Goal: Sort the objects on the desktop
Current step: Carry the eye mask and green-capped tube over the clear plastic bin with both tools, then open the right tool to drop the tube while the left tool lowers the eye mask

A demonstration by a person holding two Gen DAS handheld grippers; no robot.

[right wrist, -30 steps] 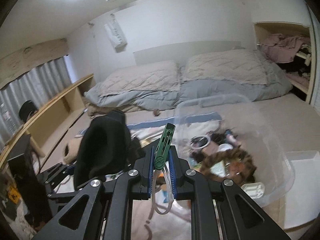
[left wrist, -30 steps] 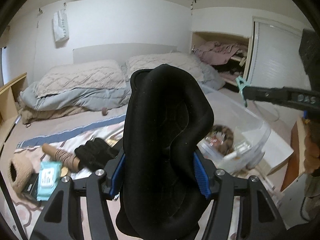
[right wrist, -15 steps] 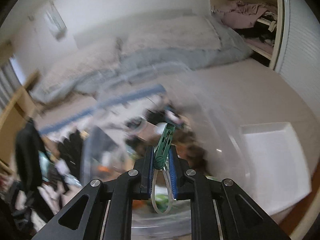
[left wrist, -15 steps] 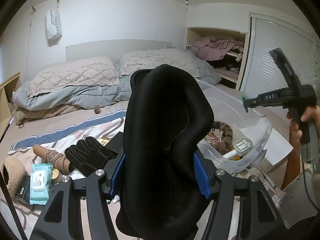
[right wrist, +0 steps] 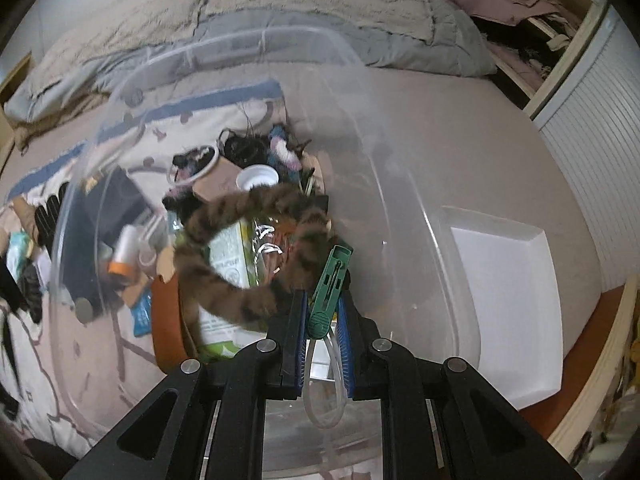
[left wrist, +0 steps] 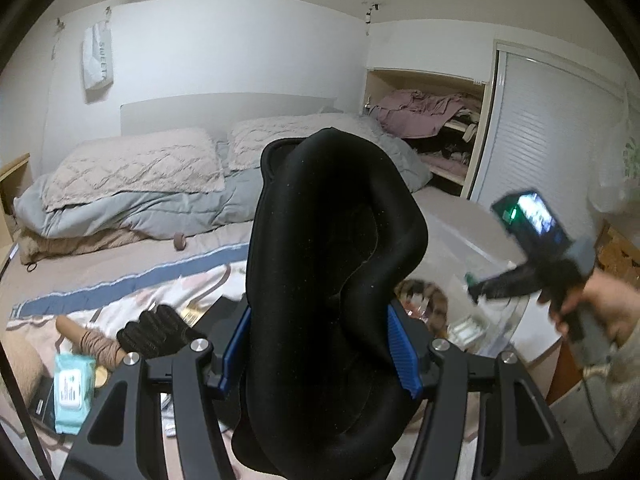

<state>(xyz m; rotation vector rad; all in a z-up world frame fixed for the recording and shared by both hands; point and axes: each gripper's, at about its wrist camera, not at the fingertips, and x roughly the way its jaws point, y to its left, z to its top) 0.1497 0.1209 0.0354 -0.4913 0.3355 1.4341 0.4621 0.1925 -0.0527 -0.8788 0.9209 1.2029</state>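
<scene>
My left gripper (left wrist: 320, 344) is shut on a black padded, mask-like piece (left wrist: 332, 240) that stands upright between the blue pads (left wrist: 402, 348) and fills the middle of the left wrist view. My right gripper (right wrist: 322, 320) is shut on a green clip (right wrist: 330, 280) with a clear loop hanging under it. It points steeply down into the clear plastic bin (right wrist: 400, 152), just above a striped brown furry ring (right wrist: 240, 236). The left wrist view shows the right gripper (left wrist: 474, 284) blurred over the bin (left wrist: 480, 248), held by a hand (left wrist: 600, 312).
The bin holds several small items, among them a white cap (right wrist: 258, 178) and a green-and-white packet (right wrist: 228, 256). A white lid (right wrist: 508, 280) lies right of it on the bed. A black glove (left wrist: 156, 330) and a wipes pack (left wrist: 74, 384) lie left, pillows (left wrist: 132, 168) behind.
My right gripper has tipped downward and sunk over the bin with the green clip still in it. My left gripper has shifted a little with the black piece.
</scene>
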